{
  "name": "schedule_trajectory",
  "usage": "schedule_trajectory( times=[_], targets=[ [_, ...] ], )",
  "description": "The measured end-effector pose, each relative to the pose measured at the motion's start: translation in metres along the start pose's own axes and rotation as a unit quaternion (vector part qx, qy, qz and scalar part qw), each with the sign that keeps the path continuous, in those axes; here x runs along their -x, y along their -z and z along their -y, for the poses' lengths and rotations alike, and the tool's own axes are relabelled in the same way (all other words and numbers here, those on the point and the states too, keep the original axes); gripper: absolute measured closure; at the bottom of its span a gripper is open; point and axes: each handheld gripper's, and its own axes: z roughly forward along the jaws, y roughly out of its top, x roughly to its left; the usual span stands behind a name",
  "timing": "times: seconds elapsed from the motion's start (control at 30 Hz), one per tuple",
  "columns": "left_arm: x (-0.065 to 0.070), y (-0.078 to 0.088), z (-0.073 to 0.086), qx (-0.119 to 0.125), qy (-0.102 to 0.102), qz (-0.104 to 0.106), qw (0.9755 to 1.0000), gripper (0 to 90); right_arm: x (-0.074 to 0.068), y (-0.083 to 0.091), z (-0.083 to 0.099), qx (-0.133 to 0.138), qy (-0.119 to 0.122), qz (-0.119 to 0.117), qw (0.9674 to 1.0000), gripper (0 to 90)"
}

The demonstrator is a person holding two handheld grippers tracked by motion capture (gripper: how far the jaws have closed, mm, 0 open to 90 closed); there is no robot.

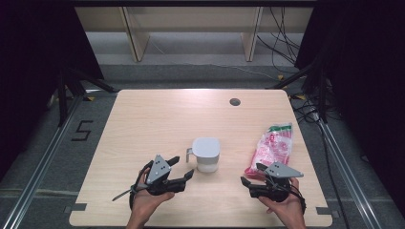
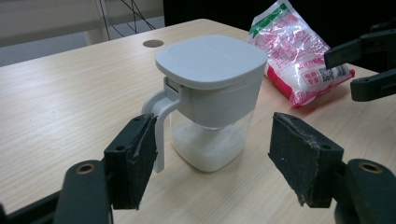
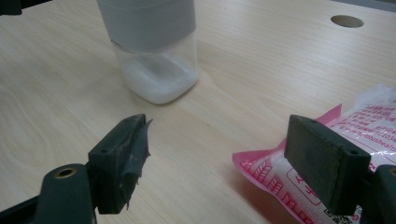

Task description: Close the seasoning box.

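Note:
A clear jug [image 1: 206,153] with a grey lid, a side handle and white powder in its bottom stands near the middle of the wooden table [image 1: 143,124]. My left gripper [image 1: 183,167] is open just left of it, nothing between the jaws. In the left gripper view the jug [image 2: 210,84] stands just beyond the left gripper [image 2: 212,140], handle toward the left pad. A pink and red bag [image 1: 273,145] with a green top lies flat to the right. My right gripper [image 1: 252,174] is open at the bag's near end. In the right gripper view one pad of the right gripper [image 3: 219,140] overlaps the bag [image 3: 271,175].
A round cable hole [image 1: 234,101] sits in the table's far side. Metal rails run along the floor on both sides, with cables at the right. Wooden furniture legs stand behind the table. The left half of the tabletop is bare wood.

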Motion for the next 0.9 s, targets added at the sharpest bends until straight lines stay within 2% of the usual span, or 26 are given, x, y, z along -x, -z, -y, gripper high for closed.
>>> schedule_trajectory(
  times=[0.03, 0.1, 0.2, 0.27, 0.37, 0.4, 0.5, 0.53, 0.57, 0.63, 0.67, 0.7, 0.73, 0.77, 0.8, 0.83, 0.87, 0.9],
  targets=[
    [0.0, 0.0, 0.001, 0.0, 0.001, -0.002, 1.0, 30.3, 0.001, 0.001, 0.0, 0.002, 0.008, 0.008, 0.9999, 22.7],
    [0.003, -0.002, 0.004, 0.004, 0.004, -0.004, 1.0, 30.2, -0.001, 0.001, 0.0, -0.006, -0.005, 0.002, 1.0, 22.7],
    [0.005, -0.002, 0.009, 0.003, 0.005, 0.0, 1.0, 30.2, -0.001, 0.001, 0.0, -0.005, -0.005, 0.001, 1.0, 22.7],
    [0.006, 0.0, 0.011, -0.004, 0.003, -0.006, 1.0, 30.2, -0.002, 0.001, 0.0, -0.007, -0.005, 0.002, 1.0, 22.7],
    [0.007, 0.001, 0.015, -0.006, 0.006, -0.008, 0.9999, 30.0, -0.002, 0.001, -0.001, -0.012, 0.002, -0.004, 0.9999, 22.7],
    [0.007, 0.002, 0.016, -0.005, 0.006, -0.007, 0.9999, 30.0, -0.002, 0.001, -0.001, -0.008, -0.002, 0.0, 1.0, 22.7],
    [0.009, 0.002, 0.018, -0.008, 0.004, -0.007, 0.9999, 30.1, -0.002, 0.001, -0.001, -0.006, 0.006, 0.003, 1.0, 22.7],
    [0.01, 0.002, 0.019, -0.012, -0.003, 0.0, 0.9999, 30.0, -0.006, 0.001, 0.0, -0.004, -0.009, 0.001, 0.9999, 22.5],
    [0.011, 0.002, 0.02, -0.011, 0.001, -0.003, 0.9999, 29.9, -0.004, 0.0, 0.0, -0.007, 0.002, -0.007, 0.9999, 22.3],
    [0.012, 0.002, 0.022, -0.007, 0.005, -0.001, 1.0, 29.9, -0.007, 0.001, 0.001, -0.015, -0.004, -0.005, 0.9999, 21.7],
    [0.012, 0.003, 0.022, -0.014, 0.004, -0.004, 0.9999, 29.8, -0.005, 0.001, 0.001, -0.013, 0.008, -0.004, 0.9999, 21.5],
    [0.013, 0.002, 0.024, -0.014, 0.001, -0.003, 0.9999, 29.7, -0.006, 0.001, 0.001, -0.016, 0.004, -0.005, 0.9999, 21.2],
    [0.013, 0.002, 0.025, -0.016, 0.001, 0.002, 0.9999, 29.4, -0.006, 0.001, 0.002, -0.019, 0.0, -0.018, 0.9997, 20.8],
    [0.015, 0.002, 0.026, -0.019, 0.002, 0.004, 0.9998, 29.3, -0.008, 0.002, 0.002, -0.024, -0.005, -0.01, 0.9997, 20.6],
    [0.015, 0.002, 0.026, -0.019, 0.002, 0.004, 0.9998, 29.1, -0.008, 0.002, 0.003, -0.022, -0.007, -0.016, 0.9996, 20.0],
    [0.017, 0.002, 0.028, -0.022, 0.002, 0.004, 0.9998, 29.1, -0.009, 0.002, 0.004, -0.024, -0.01, -0.012, 0.9996, 19.8],
    [0.018, 0.0, 0.029, -0.016, 0.008, 0.007, 0.9998, 29.0, -0.007, 0.002, 0.004, -0.022, 0.0, -0.014, 0.9997, 19.7],
    [0.019, 0.001, 0.03, -0.023, 0.002, 0.006, 0.9997, 28.9, -0.009, 0.002, 0.005, -0.027, -0.008, -0.018, 0.9994, 19.8]
  ],
)
